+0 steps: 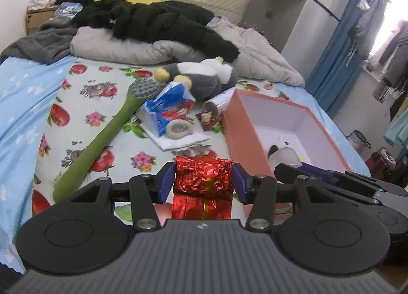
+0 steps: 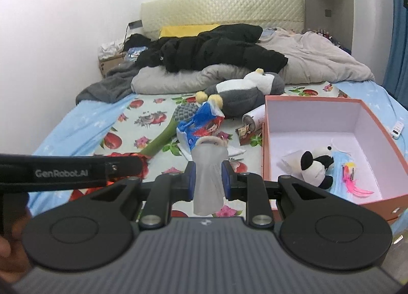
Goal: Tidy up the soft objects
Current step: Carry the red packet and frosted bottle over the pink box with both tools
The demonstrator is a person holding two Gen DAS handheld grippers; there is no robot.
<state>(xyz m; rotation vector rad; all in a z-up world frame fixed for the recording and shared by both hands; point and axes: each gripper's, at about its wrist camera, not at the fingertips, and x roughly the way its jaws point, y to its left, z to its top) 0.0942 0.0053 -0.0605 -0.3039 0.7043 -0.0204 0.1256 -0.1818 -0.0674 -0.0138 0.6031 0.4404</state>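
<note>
The box [image 2: 331, 120] wall hides the panda's [image 2: 315, 166] lower body.

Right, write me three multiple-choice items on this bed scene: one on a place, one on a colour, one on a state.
1. Where is the panda plush?
A. on the pillows
B. inside the pink box
C. in the left gripper

2. What colour is the foil packet?
A. red
B. silver
C. green

3. What is the right gripper doing?
A. hanging open
B. shut on nothing
C. shut on a grey cloth pouch

Answers:
1 B: the panda lies on the box floor beside a blue mask.
2 A: crinkled red foil sits between the left fingers.
3 C: both pads press the pouch's sides.
</note>
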